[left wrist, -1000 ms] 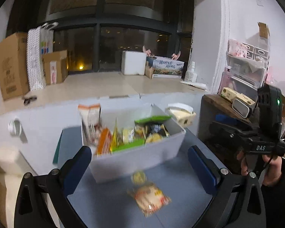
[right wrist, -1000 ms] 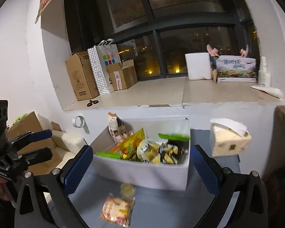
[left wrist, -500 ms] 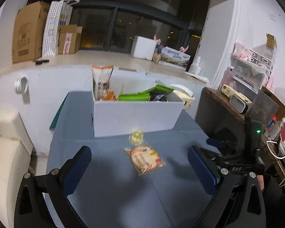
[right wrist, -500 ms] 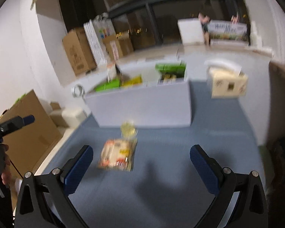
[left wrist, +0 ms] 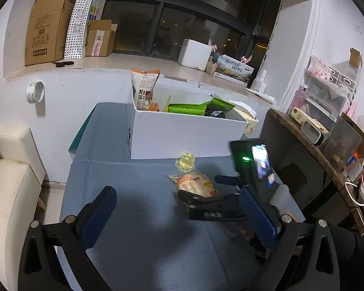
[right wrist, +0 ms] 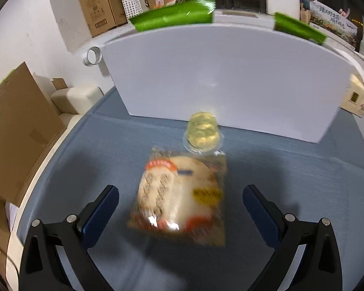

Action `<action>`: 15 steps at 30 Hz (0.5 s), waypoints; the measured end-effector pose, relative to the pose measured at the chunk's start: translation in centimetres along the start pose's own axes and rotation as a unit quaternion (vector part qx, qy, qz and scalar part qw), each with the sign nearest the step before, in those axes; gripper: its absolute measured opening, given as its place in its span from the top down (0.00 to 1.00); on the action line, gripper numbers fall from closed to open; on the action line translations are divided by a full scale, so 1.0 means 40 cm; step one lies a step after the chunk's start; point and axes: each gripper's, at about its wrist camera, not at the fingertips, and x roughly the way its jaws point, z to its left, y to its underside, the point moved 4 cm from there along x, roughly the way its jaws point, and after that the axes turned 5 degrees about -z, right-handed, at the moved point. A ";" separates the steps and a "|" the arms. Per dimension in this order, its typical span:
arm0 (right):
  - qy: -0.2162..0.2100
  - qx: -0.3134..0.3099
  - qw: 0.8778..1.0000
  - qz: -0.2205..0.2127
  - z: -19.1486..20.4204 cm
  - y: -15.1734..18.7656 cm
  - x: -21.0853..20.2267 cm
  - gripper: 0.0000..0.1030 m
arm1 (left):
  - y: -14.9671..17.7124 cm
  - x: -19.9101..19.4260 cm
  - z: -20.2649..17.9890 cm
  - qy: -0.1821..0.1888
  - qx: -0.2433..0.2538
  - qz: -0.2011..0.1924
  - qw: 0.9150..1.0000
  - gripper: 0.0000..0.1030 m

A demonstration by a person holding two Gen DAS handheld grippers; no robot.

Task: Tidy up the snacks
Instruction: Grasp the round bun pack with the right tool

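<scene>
- The bread packet [right wrist: 182, 198] lies flat on the blue tabletop [right wrist: 291, 174], in front of the white box [right wrist: 225, 77] and apart from its front wall.
- A small clear-wrapped yellow snack [right wrist: 202, 134] sits between the bread packet and the white box, touching the packet's far edge and just short of the box wall.
- The right gripper [right wrist: 180, 211] is spread wide, with one finger on each side of the bread packet and neither touching it; in the left wrist view it reaches in beside the packet [left wrist: 195, 185].
- The left gripper [left wrist: 179, 214] is also open and empty, held over bare tabletop on the near side of the white box [left wrist: 182, 135], well short of the packet.
- Green bags [left wrist: 185, 109] and other snack packs stand inside the white box, rising above its rim.
- A tissue box [right wrist: 356, 99] sits off the right end of the white box.
</scene>
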 end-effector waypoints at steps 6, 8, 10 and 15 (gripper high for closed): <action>0.020 -0.010 1.000 0.019 0.013 0.009 0.026 0.00 | 0.011 0.014 0.009 0.000 -0.007 0.008 1.000 0.00; 0.026 -0.012 0.999 0.020 0.010 0.013 0.025 0.00 | 0.012 0.015 0.007 -0.001 -0.006 0.009 1.000 0.00; 0.050 -0.024 0.998 0.016 0.012 0.016 0.022 0.12 | 0.012 0.016 0.004 -0.001 -0.005 0.010 1.000 0.00; 0.033 -0.030 0.999 0.008 0.005 0.024 -0.002 0.26 | 0.012 0.026 -0.001 -0.006 -0.002 0.014 1.000 0.00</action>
